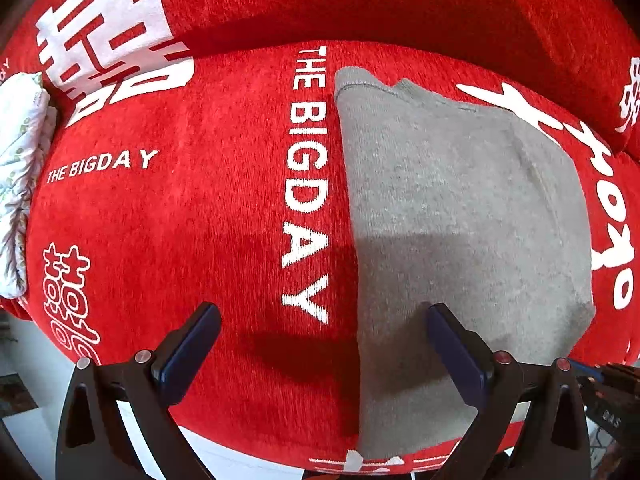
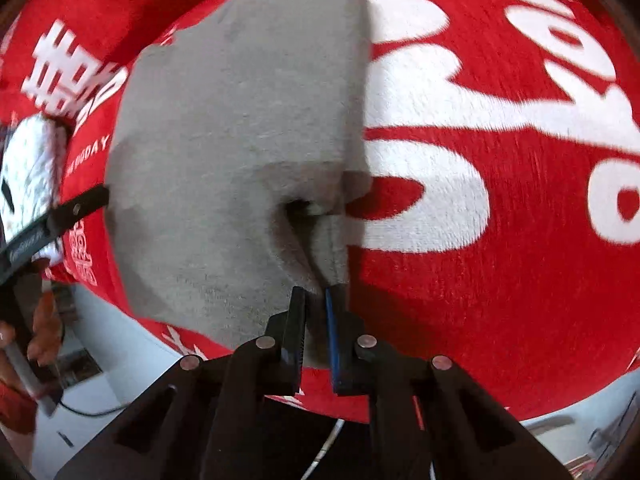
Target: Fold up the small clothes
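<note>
Garment (image 1: 460, 216), grey, lies right of centre on the red cover (image 1: 180, 208), already a compact rectangle. My right tool (image 2: 316, 300) pinches its near edge, lifted; left tool (image 1: 324, 320) hangs spread. I judge one last fold remains.

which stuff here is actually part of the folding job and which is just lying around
Part of the job:
- gray garment, lying on the cover
- right gripper, shut on the garment's near edge
- left gripper, open above the garment's left edge

Just lying about:
- red printed cover under the garment
- white floral cloth at the cover's left edge
</note>
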Available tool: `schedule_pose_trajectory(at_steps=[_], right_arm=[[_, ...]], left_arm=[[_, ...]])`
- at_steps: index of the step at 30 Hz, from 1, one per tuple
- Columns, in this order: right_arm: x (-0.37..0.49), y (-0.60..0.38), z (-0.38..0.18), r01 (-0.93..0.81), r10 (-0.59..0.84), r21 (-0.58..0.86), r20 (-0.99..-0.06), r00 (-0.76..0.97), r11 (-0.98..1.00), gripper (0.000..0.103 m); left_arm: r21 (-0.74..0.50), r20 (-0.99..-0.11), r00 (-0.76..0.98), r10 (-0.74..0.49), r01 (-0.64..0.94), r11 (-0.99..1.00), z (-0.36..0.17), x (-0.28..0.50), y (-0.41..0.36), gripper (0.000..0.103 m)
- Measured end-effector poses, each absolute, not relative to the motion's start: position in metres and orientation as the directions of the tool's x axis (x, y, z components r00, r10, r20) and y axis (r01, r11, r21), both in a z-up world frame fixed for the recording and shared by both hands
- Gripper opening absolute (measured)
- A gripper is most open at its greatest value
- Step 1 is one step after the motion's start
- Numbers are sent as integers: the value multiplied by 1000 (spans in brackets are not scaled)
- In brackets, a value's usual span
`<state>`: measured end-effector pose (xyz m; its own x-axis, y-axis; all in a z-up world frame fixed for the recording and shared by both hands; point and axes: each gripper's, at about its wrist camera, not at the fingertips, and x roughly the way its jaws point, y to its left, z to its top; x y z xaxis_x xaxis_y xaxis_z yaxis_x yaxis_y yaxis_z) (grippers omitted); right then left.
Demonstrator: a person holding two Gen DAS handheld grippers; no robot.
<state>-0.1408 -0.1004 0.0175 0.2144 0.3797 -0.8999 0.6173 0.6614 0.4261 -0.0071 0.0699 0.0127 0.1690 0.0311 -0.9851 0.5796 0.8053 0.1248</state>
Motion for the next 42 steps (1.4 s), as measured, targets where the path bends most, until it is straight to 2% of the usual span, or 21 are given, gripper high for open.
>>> schedule_pose_trajectory(at_steps=[15,24,39,40,41,42], right_arm=[[-148,-102,24,665,390,421,-898,206,617,11],[-146,-100,33,687,408,429,-889,206,587,13],[-135,-101,91,670,344,398,-913,220,626,14],[-134,-100,95,669,336,393,-916,221,631,18],[-133,-99,99,668,330,388,-918,220,635,30],[-133,-99,102,668,323,382,-921,218,638,50]], left_arm=[[139,-988,141,68,597,790,17,-20,74,103],[102,-995,42,96,601,793,10,-30,78,103],[66,-998,39,53,628,776,63,-43,63,103],[67,-998,44,50,628,775,66,-44,63,103],[69,-998,51,47,630,774,71,-45,63,103],[71,-997,55,46,630,773,75,-45,63,103]])
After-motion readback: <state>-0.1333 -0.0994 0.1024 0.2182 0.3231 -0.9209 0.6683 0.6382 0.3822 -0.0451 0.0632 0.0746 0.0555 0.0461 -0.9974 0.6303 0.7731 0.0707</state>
